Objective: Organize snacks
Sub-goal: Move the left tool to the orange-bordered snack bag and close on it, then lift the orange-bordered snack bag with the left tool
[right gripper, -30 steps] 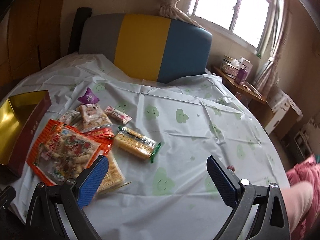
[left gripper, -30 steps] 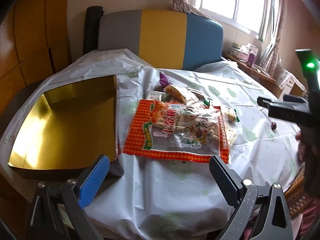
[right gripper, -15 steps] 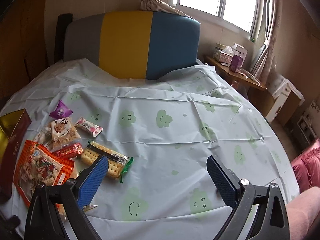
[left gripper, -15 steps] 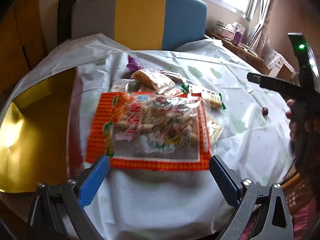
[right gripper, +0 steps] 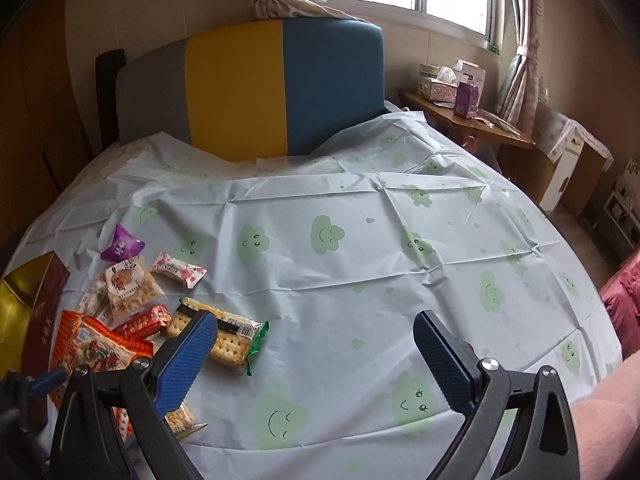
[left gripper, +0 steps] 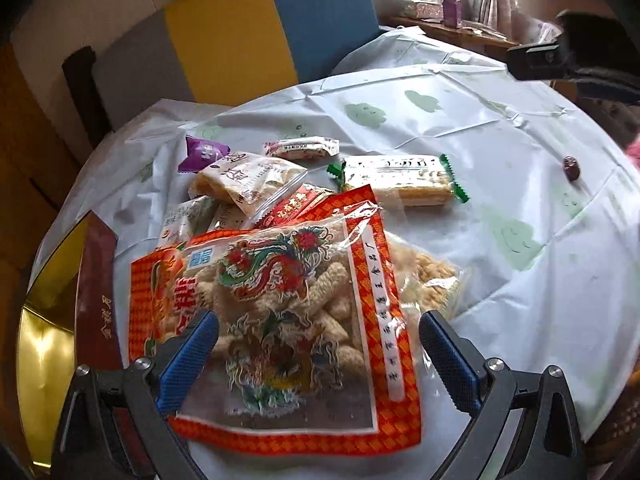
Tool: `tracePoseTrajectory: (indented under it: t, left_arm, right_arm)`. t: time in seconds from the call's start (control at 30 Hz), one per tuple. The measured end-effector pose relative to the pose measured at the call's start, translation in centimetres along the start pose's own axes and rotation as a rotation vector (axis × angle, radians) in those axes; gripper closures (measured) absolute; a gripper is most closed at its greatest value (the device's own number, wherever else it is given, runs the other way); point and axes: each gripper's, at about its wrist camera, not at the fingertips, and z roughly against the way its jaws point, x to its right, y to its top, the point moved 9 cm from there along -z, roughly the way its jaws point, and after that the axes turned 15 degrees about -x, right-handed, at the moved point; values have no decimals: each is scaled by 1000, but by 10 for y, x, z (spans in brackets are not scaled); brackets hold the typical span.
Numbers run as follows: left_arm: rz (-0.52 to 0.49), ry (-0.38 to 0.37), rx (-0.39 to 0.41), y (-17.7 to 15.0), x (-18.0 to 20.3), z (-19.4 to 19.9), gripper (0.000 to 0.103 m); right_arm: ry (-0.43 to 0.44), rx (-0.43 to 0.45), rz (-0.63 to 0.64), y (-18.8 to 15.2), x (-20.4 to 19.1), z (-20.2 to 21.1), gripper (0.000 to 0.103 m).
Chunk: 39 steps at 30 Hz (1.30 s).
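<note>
Left gripper [left gripper: 318, 354] spread wide, holding nothing, fingers either side of big orange snack bag [left gripper: 276, 312] w/ no clear contact. Bag lies on tablecloth [left gripper: 500, 184] just beside gold-lined box [left gripper: 48, 344], partly over a clear pack; cracker pack [left gripper: 400, 180] & small packets behind it. Right gripper [right gripper: 316, 354] also wide open & empty, above bare cloth, crackers [right gripper: 236, 336] near its left finger.

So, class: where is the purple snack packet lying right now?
In the right wrist view the purple snack packet lies at the far left of the tablecloth, behind the snack pile, just left of the pink-and-white candy wrapper.
</note>
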Motion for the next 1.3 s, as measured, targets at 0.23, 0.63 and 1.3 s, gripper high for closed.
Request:
tracePoseTrajectory:
  t: [0.23, 0.63, 1.3]
  left_arm:
    - [-16, -90, 51, -3, -3, 6, 30]
    - [22, -209, 121, -21, -25, 26, 92]
    - [158, -317, 254, -36, -67, 78, 93]
  right_arm:
    - [3, -24, 26, -1, -5, -6, 3]
    - [67, -109, 136, -16, -33, -21, 65]
    - [258, -341, 458, -80, -143, -60, 17]
